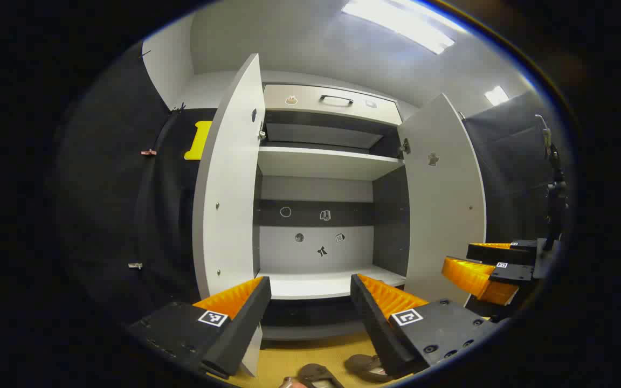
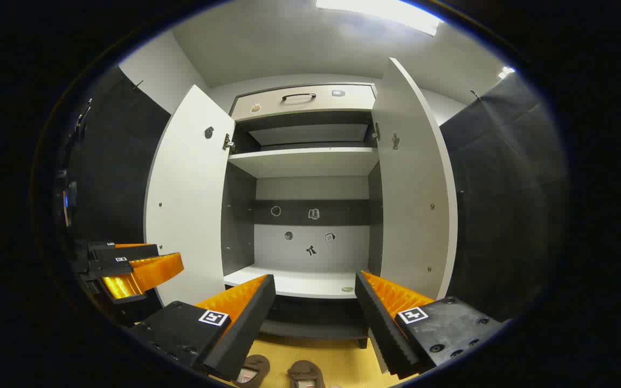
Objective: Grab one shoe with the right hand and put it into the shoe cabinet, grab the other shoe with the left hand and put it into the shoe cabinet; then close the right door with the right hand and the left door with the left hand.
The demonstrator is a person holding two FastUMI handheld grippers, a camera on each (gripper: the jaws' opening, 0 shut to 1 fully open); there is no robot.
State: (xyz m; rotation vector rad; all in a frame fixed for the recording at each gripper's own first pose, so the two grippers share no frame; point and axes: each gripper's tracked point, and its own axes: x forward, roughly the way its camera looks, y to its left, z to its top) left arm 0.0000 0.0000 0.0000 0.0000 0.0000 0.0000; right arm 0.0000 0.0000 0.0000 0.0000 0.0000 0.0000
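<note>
Below, shoes (image 2: 278,372) before open cabinet (image 2: 310,156)

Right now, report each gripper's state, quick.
Left gripper: open, holding nothing, facing the open white shoe cabinet.
Right gripper: open, holding nothing; the brown shoes lie on the floor below it.

Smooth matt laminate shoe cabinet (image 2: 310,161), wood-look floor (image 2: 337,358), ribbed fingers (image 2: 397,302).
</note>
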